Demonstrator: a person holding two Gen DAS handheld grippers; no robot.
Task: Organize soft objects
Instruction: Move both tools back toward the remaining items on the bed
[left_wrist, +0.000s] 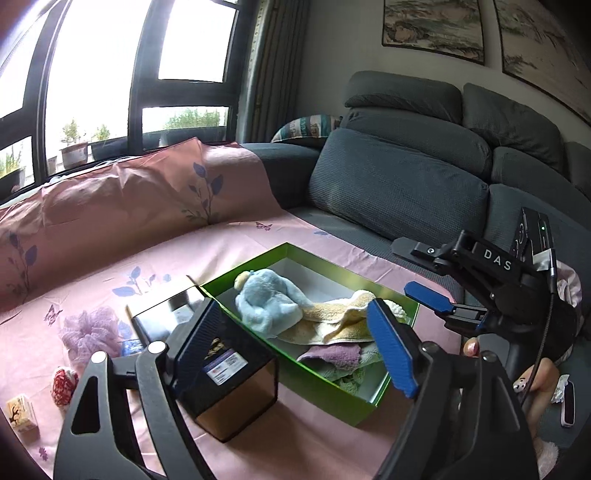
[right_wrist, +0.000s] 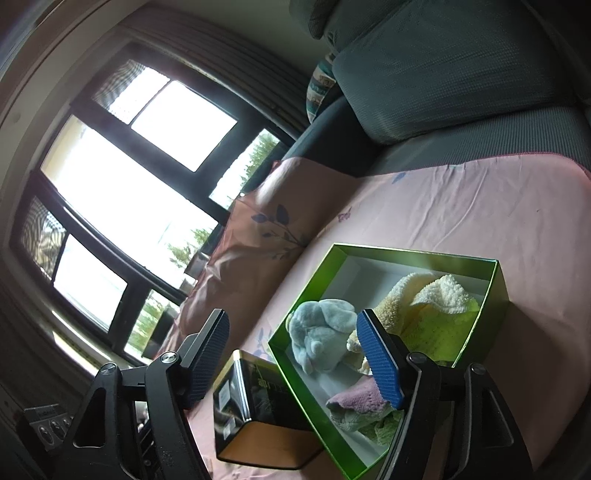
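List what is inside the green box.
In the green box: a light blue plush toy, a cream-yellow towel, a mauve cloth and a pale green cloth. Anything beneath them is covered.

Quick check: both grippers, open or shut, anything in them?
Left gripper: open, nothing between its pads, above the green box.
Right gripper: open, holding nothing.

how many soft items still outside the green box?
1 clear: the purple mesh pouf on the pink sheet, left of the dark tin. A red-white item beside it may be soft. More may be hidden.
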